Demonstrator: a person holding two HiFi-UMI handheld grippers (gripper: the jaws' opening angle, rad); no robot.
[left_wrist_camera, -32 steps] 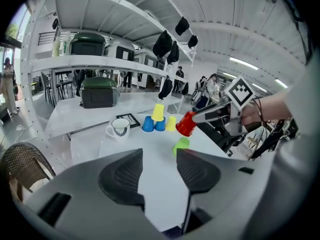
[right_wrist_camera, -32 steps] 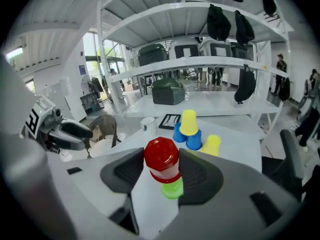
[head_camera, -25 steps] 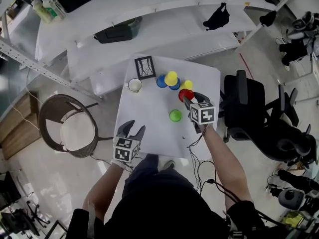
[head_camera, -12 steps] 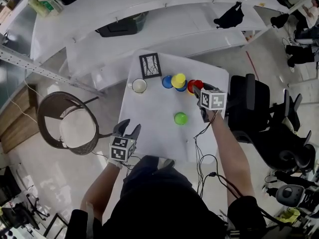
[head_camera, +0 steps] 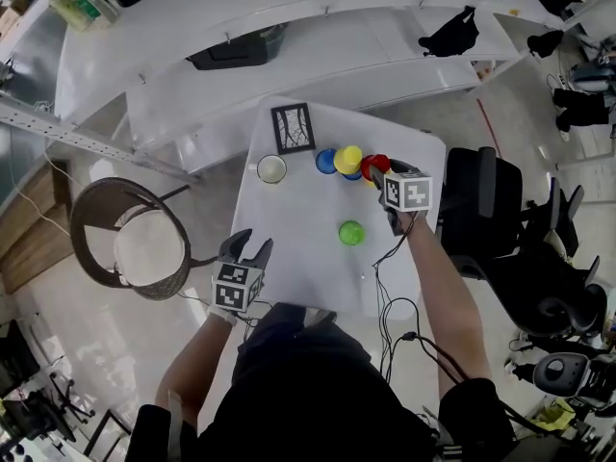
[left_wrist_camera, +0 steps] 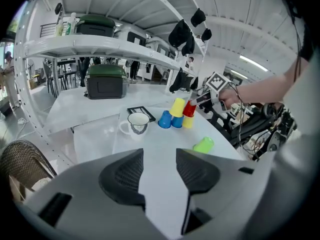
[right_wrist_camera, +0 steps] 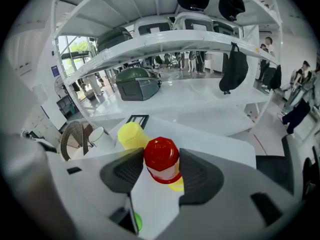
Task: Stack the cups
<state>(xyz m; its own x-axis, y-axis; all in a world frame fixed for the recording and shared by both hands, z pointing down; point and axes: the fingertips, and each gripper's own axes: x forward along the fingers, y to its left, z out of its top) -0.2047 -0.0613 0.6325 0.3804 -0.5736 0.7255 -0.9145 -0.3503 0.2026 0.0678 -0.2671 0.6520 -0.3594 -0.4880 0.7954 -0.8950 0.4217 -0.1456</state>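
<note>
Right hand-held gripper has carried its clamped red cup beside yellow cup; left hand-held gripper gapes.

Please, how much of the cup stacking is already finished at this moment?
Done: one yellow cup sits on the blue cups. In hand: the right gripper grips the red cup over a second yellow cup. Still to do: the green cup sits apart on the table; the left gripper is open and empty.

In the right gripper view the red cup hides most of a yellow cup near the desk's far right corner, only a sliver of the green cup shows, and in the head view the right gripper's marker cube covers its jaws.
</note>
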